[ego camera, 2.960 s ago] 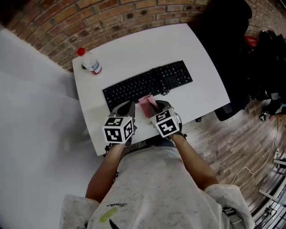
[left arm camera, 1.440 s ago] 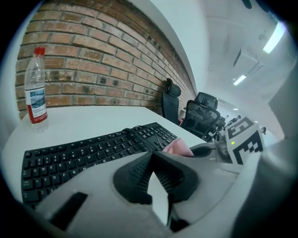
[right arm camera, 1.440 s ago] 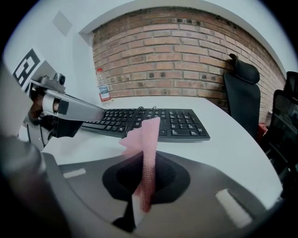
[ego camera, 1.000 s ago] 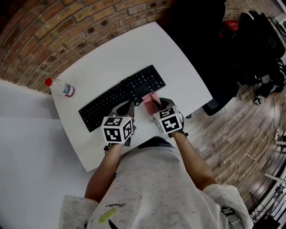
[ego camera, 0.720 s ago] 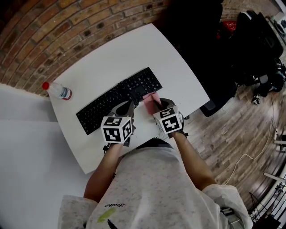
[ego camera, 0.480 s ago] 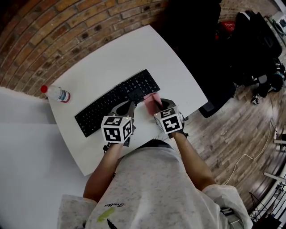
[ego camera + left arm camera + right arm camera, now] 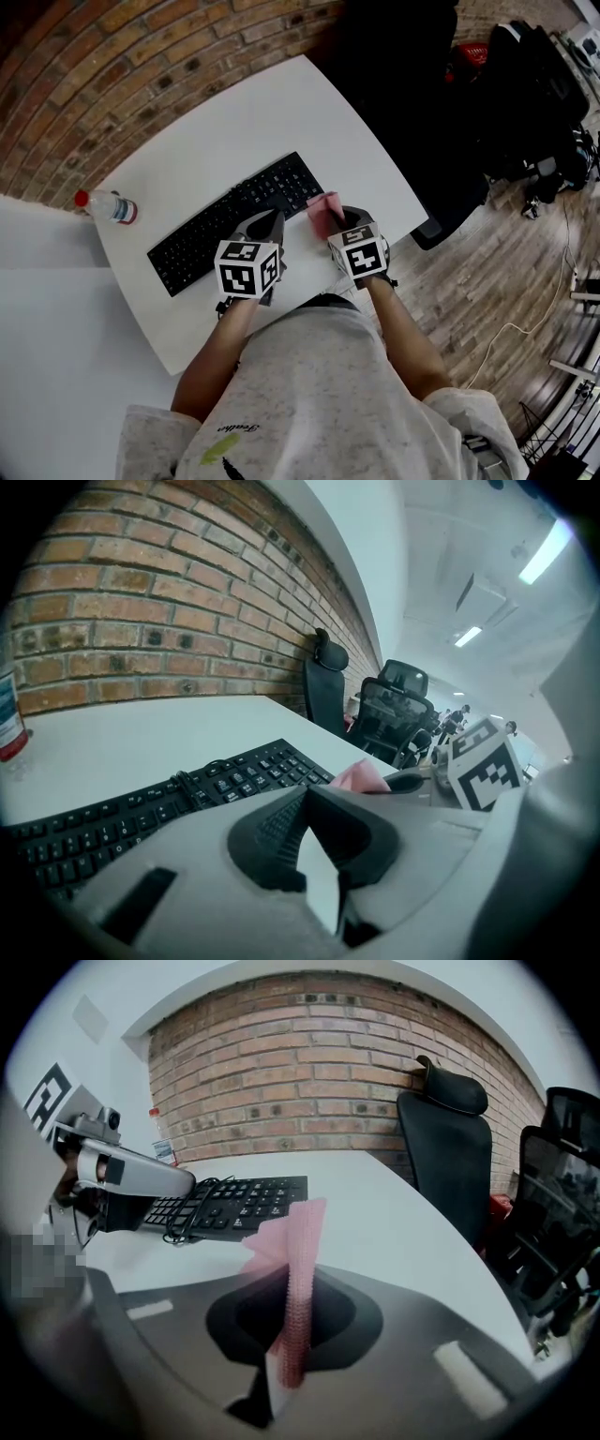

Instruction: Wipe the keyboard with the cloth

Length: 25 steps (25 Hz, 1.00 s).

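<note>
Two grippers hover at the near edge of the white table (image 7: 234, 112): the right gripper (image 7: 286, 1363) is clamped on the pink cloth (image 7: 298, 1260), which stands edge-on out of its jaws, just beside the right end of the black keyboard (image 7: 234, 223). The left gripper (image 7: 306, 797) has its jaws pressed together with nothing between them, over the keyboard's near edge. One plastic bottle (image 7: 105, 207), red cap on, sits at the table's far left corner, well apart from the keyboard; its contents look clear, fill level too small to tell.

White worktop (image 7: 281, 103), corners rounded, set against a brick wall. Black keyboard (image 7: 234, 223) lies flat on it, running diagonally, toward the near edge. Clear bottle (image 7: 105, 207) with red cap stands near the left corner, well apart from the keyboard.
</note>
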{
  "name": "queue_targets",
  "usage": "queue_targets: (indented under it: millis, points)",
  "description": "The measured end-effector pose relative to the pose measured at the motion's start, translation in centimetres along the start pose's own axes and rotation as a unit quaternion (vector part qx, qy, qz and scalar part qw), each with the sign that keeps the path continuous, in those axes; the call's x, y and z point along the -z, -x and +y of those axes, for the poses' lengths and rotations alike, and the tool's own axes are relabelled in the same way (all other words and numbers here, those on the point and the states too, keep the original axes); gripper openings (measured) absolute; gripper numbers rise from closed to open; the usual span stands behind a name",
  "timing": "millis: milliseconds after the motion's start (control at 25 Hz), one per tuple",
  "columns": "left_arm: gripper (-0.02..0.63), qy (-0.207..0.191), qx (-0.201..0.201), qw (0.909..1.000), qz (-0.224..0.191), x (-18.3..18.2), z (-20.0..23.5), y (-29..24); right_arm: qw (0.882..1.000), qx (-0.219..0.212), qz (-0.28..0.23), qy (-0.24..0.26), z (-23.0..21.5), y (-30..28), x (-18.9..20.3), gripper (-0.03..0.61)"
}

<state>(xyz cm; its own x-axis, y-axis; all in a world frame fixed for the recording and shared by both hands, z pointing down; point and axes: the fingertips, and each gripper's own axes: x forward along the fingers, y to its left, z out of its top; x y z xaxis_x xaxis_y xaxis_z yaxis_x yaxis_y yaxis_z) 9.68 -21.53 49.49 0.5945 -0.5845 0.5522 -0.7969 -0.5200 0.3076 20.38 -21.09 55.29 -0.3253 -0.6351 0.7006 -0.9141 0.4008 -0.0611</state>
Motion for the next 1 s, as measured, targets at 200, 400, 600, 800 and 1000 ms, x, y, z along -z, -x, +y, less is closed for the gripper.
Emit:
queue_targets:
  millis: [200,400,600,800,1000]
  points:
    - [-0.005,-0.003,0.001,1.0,0.0,-0.6,-0.1,-1.1,1.0,0.006,0.004,0.003,-1.6,-0.3,-0.1,0.021]
    - [-0.005,-0.005,0.003,1.0,0.0,-1.3,-0.3,-2.2,1.0,0.011,0.003,-0.001,-3.4,-0.1,-0.3,0.021]
    - [-0.005,-0.008,0.006,1.0,0.001,-1.5,-0.7,-3.0,1.0,0.016,-0.002,-0.012,-4.6,0.5,-0.1,0.021]
    - [-0.005,-0.012,0.004,0.9999,-0.001,-1.7,-1.2,-3.5,1.0,0.022,-0.009,-0.018,-5.5,1.0,0.1,0.021]
    - [-0.005,-0.01,-0.002,0.9999,-0.007,-2.1,-1.5,-3.7,0.999,0.027,-0.004,-0.02,-6.2,0.7,-0.2,0.021]
